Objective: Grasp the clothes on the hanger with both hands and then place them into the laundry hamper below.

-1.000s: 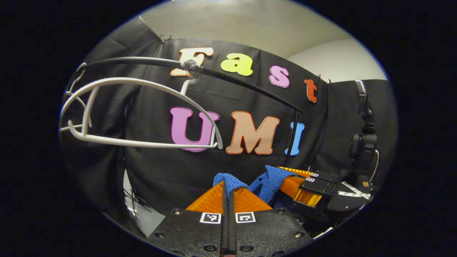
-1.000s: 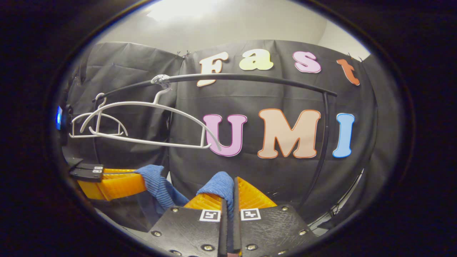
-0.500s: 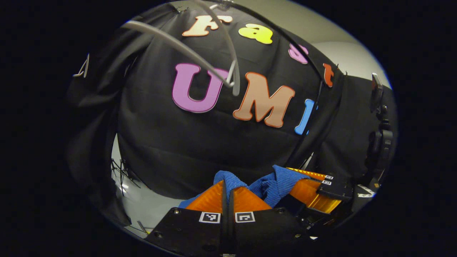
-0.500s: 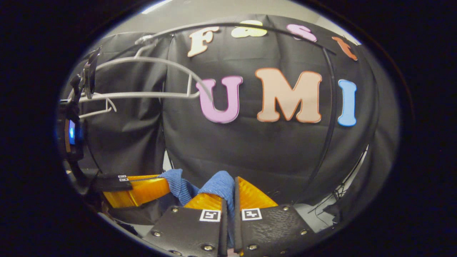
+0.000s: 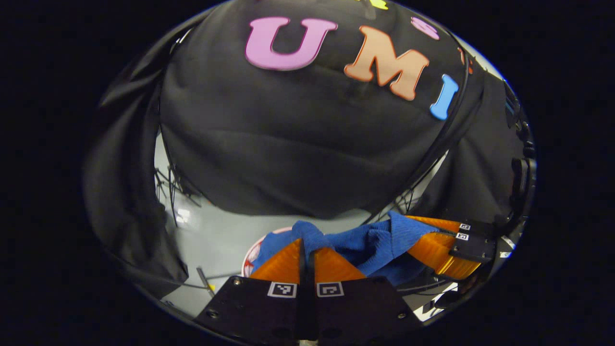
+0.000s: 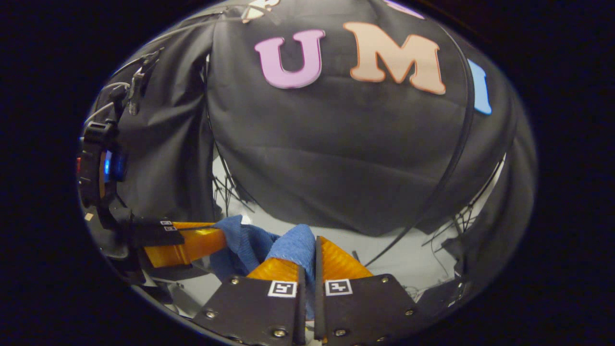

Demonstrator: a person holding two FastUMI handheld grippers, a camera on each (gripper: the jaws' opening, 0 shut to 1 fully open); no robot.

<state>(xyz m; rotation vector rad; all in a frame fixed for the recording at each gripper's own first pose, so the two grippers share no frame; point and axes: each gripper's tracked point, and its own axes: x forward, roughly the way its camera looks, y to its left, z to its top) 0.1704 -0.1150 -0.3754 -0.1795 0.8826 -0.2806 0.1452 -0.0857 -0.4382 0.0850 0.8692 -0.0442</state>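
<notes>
A blue knitted garment [image 5: 372,242] hangs stretched between my two grippers. In the left gripper view my left gripper [image 5: 307,244] is shut on one bunched edge of it, and my right gripper [image 5: 409,234] grips the other end at the lower right. In the right gripper view my right gripper [image 6: 311,244] is shut on a fold of the garment [image 6: 247,242], and my left gripper [image 6: 217,239] holds it at the lower left. A round white and red rim [image 5: 250,252] shows under the cloth; I cannot tell what it is.
The grey floor [image 5: 216,235] lies below, with thin black stand legs [image 5: 168,187] at its left. A black rack post [image 6: 454,154] runs down the right in front of the booth wall. Cables lie on the floor [image 6: 461,221] at the right.
Both grippers have dropped with the blue garment still held. The white hanger and the rail have slid up out of both views, and the floor has come in below.
</notes>
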